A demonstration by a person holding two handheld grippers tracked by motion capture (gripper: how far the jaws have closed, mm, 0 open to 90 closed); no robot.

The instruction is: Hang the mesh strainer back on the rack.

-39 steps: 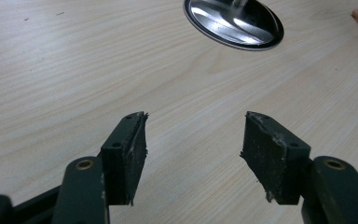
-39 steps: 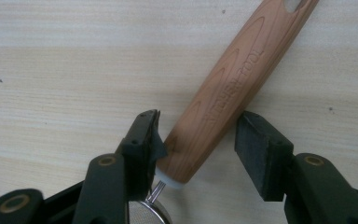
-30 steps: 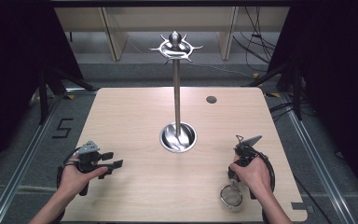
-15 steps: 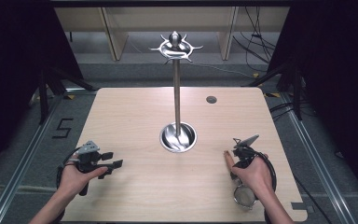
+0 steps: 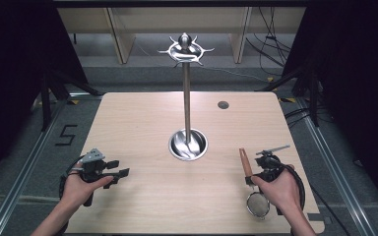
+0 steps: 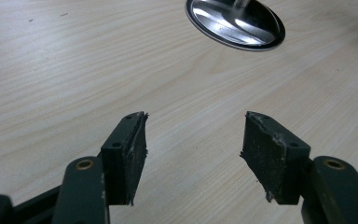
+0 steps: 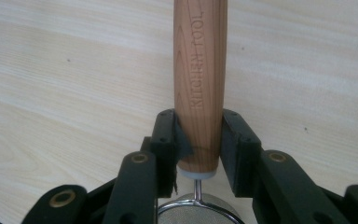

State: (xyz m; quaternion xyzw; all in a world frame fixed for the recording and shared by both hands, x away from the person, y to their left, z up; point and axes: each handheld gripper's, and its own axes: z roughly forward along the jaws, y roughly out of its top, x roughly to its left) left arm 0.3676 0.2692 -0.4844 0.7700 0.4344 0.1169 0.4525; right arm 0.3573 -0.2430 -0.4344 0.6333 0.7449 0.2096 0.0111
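From the high view, a person is sitting at a pale wooden worktop point(image 5: 142, 123) with a claw in each hand. The right claw point(image 5: 250, 173) is gripping a strainer point(image 5: 252, 189) by its wooden handle point(image 5: 245, 162), near the worktop's front right corner. The handle is pointing away from the person and tilting upward, while the round mesh bowl point(image 5: 258, 205) is hanging low beside the right hand point(image 5: 278, 189), close to the front edge. The left claw point(image 5: 119, 168) is lying in the left hand point(image 5: 81, 184) near the front left of the worktop, its jaws pointing toward the middle. A tall metal stand point(image 5: 187, 98) with a hooked crown at the top is rising from a shiny round base point(image 5: 188, 145) at the centre of the worktop, well apart from both hands.

In the left gripper view, the left claw point(image 6: 193, 135) is standing released, its two black pads wide apart with bare wood showing between them. The edge of the stand's base point(image 6: 235, 23) is showing at the top.

In the right gripper view, the right claw point(image 7: 199, 140) is clenching the handle point(image 7: 200, 84), both pads pressing against its lower end; the jaws have just been closing on it. The lettering KITCHEN TOOL is running along the wood. Below the pads, a thin wire neck is joining the rim of the mesh bowl point(image 7: 198, 212).
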